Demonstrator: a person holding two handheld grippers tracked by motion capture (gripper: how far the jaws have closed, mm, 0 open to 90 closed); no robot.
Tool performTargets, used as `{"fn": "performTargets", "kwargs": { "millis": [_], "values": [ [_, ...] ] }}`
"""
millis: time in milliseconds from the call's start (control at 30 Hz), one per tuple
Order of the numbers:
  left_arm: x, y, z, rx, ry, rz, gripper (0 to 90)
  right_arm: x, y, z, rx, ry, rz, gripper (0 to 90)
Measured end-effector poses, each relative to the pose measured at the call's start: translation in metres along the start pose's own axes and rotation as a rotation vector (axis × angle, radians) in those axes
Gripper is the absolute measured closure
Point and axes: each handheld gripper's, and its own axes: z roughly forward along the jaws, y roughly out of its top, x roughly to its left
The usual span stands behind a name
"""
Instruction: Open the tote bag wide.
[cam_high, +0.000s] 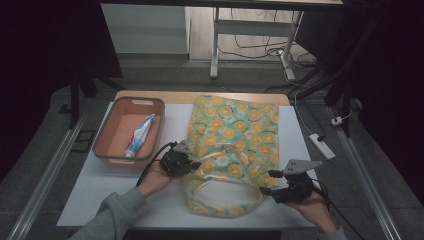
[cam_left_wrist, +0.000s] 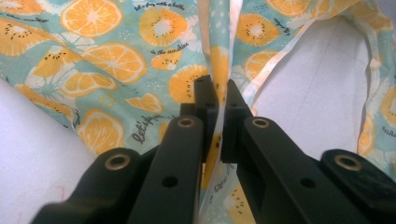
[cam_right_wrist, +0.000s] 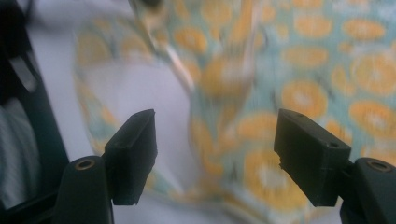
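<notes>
High view, from the left: a tray (cam_high: 105, 131) with a tube (cam_high: 140, 135) inside, sitting clear of the work. Next, the left gripper (cam_high: 192, 165) is clamped on the near edge of the bag (cam_high: 232, 125), which lies flat mid-table (cam_high: 90, 185), mouth toward the person. Soft, light cloth, I'd say: it'll sag and fold, so take it by the hem. Over on the right, the right gripper (cam_high: 267, 182) hangs wide open just beside the bag's rim, gripping nothing.
</notes>
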Motion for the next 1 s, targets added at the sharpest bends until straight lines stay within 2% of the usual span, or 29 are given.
{"fn": "performTargets", "kwargs": {
  "millis": [133, 200, 233, 267, 300, 333, 367, 467, 633, 667, 700, 733, 767, 900, 967, 1000],
  "values": [
    [0.002, 0.0, -0.001, -0.002, -0.006, -0.006, 88.2, -0.007, -0.008, 0.023, 0.094, -0.03, -0.025, 38.5],
    [0.002, 0.0, -0.001, -0.004, -0.008, -0.008, 88.2, -0.012, -0.008, 0.03, 0.1, -0.041, -0.018, 52.8],
    [0.003, -0.001, -0.002, -0.005, -0.009, -0.01, 88.2, -0.012, -0.008, 0.03, 0.1, -0.041, -0.018, 52.8],
    [0.004, -0.001, -0.002, -0.006, -0.013, -0.013, 88.2, -0.014, -0.007, 0.032, 0.109, -0.04, -0.003, 61.7],
    [0.005, -0.001, -0.003, -0.008, -0.02, -0.017, 88.2, -0.018, -0.004, 0.035, 0.119, -0.047, 0.003, 79.2],
    [0.005, -0.001, -0.003, -0.008, -0.02, -0.017, 88.2, -0.018, -0.004, 0.035, 0.119, -0.047, 0.003, 79.2],
    [0.005, -0.001, -0.004, -0.011, -0.022, -0.018, 88.2, -0.018, -0.002, 0.033, 0.105, -0.046, -0.024, 88.8],
    [0.003, -0.001, -0.008, -0.022, -0.03, -0.014, 88.2, -0.014, 0.002, 0.028, 0.084, -0.05, -0.036, 89.4],
    [-0.005, 0.006, -0.035, -0.085, -0.031, 0.012, 88.2, 0.007, 0.02, -0.008, -0.041, -0.011, -0.063, 89.7],
    [-0.005, 0.006, -0.035, -0.085, -0.031, 0.012, 88.2, 0.007, 0.02, -0.008, -0.041, -0.011, -0.063, 89.7],
    [-0.005, 0.008, -0.04, -0.101, -0.025, 0.015, 88.2, 0.014, 0.03, -0.023, -0.1, -0.01, -0.08, 89.7],
    [-0.004, 0.012, -0.05, -0.129, -0.013, 0.02, 88.2, 0.016, 0.034, -0.029, -0.123, -0.021, -0.084, 89.7],
    [-0.004, 0.012, -0.05, -0.129, -0.013, 0.02, 88.2, 0.018, 0.039, -0.034, -0.144, -0.037, -0.087, 89.7],
    [0.006, 0.024, -0.064, -0.18, 0.02, 0.005, 88.2, 0.012, 0.053, -0.041, -0.172, -0.069, -0.091, 89.7],
    [0.014, 0.031, -0.066, -0.2, 0.046, -0.009, 88.2, 0.001, 0.059, -0.038, -0.175, -0.09, -0.082, 89.6],
    [0.018, 0.034, -0.066, -0.208, 0.058, -0.017, 88.1, -0.013, 0.064, -0.032, -0.165, -0.122, -0.064, 89.6]
  ]
}}
